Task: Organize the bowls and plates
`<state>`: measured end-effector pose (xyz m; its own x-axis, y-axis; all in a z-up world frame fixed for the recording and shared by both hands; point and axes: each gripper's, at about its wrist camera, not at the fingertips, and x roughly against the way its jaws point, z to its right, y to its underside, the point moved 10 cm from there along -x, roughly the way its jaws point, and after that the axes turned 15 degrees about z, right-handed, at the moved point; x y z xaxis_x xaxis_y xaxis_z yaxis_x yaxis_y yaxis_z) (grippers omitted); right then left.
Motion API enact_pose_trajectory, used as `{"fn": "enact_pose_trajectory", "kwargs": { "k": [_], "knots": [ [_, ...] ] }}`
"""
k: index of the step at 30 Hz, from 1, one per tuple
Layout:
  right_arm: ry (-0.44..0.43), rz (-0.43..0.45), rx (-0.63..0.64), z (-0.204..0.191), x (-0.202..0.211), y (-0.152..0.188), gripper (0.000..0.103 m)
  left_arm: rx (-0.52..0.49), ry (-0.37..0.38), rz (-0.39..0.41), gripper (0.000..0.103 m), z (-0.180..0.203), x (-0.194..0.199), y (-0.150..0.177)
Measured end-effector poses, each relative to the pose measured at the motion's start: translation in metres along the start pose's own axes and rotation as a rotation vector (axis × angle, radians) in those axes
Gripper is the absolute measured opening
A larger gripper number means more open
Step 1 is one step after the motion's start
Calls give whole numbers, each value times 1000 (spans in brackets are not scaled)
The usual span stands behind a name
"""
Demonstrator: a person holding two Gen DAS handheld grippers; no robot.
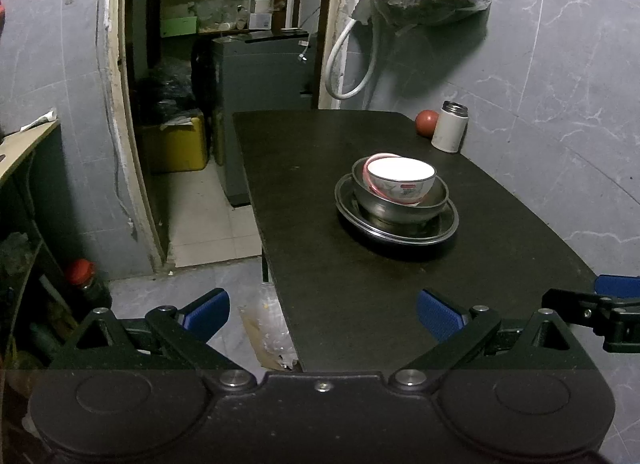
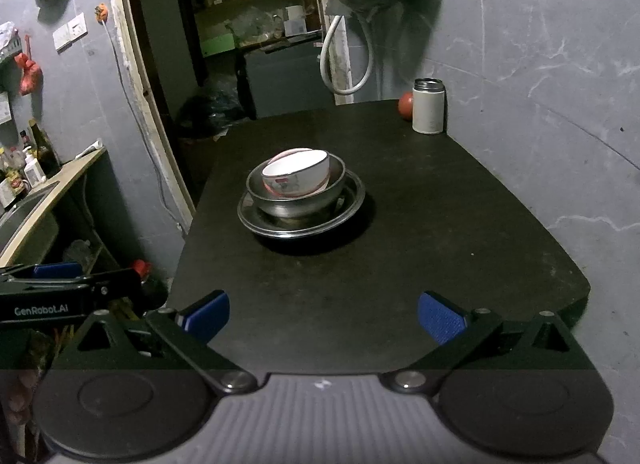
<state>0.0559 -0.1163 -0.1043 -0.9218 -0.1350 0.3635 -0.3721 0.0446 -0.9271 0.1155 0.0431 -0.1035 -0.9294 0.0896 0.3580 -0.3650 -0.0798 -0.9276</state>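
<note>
Stack sits mid-way on the dark table (image 1: 320, 284), well in front of the white canister (image 1: 450, 127) and the red ball (image 1: 426, 123) beside it: white ceramic bowl (image 1: 400, 177) tilted inside a steel bowl (image 1: 400, 199), that on a shallow steel plate (image 1: 396, 223). A pink rim shows under the ceramic bowl, maybe a second bowl, can't tell. Left gripper (image 1: 324, 314) wide open, empty, near table edge, well short of the stack; right gripper (image 2: 324, 314) same, spread wide, holding nothing. Ceramic looks glazed, slippery, chippable and sits crooked, so probably pinch its raised rim. Steel pieces look thin, light, stiff, smooth; likely slide on the matte tabletop, so grab by the rolled rim
</note>
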Motion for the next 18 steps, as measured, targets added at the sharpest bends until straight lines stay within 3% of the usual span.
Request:
{"fn": "enact_pose_trajectory", "kwargs": {
  "k": [18],
  "knots": [
    [16,-2,-6,7,-1,0,103,-12,15,-1,100,5,-7,0]
  ]
}}
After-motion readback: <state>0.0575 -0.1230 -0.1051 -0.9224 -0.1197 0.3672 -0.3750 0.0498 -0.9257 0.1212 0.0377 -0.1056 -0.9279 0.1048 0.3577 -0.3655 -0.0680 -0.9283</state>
